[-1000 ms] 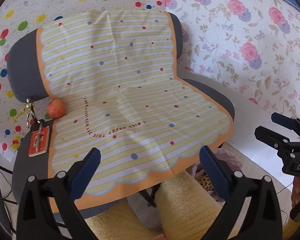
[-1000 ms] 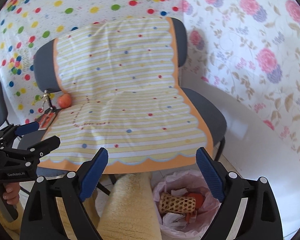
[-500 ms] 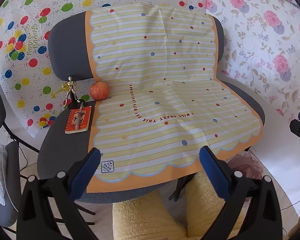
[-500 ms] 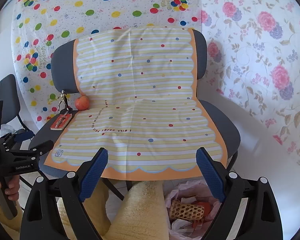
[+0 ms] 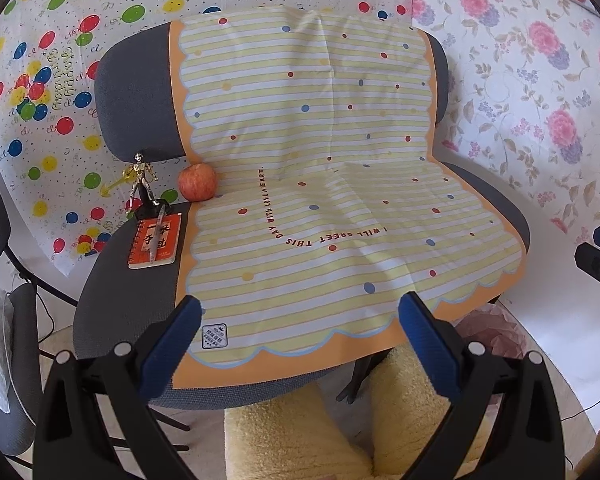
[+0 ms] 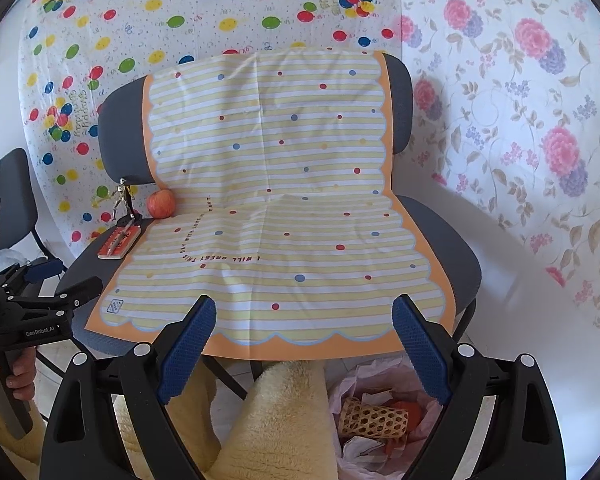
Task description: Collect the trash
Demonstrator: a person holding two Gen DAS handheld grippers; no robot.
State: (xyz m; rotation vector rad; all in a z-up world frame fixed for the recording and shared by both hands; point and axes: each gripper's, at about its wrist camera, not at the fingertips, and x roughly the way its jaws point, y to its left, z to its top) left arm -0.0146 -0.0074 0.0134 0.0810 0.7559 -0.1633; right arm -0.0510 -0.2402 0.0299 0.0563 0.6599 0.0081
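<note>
Both tools, left [image 5: 300, 344] and right [image 6: 304, 348], hang open, empty, above the pink-lined trash bag [image 6: 384, 424], ready for more.

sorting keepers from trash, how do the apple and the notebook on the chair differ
The apple is round and reddish; the notebook is flat, orange and spiral-bound. A pen lies on the notebook; nothing sits on the apple. The apple touches the striped cloth; the notebook lies beside it. Both rest on the chair seat.
</note>
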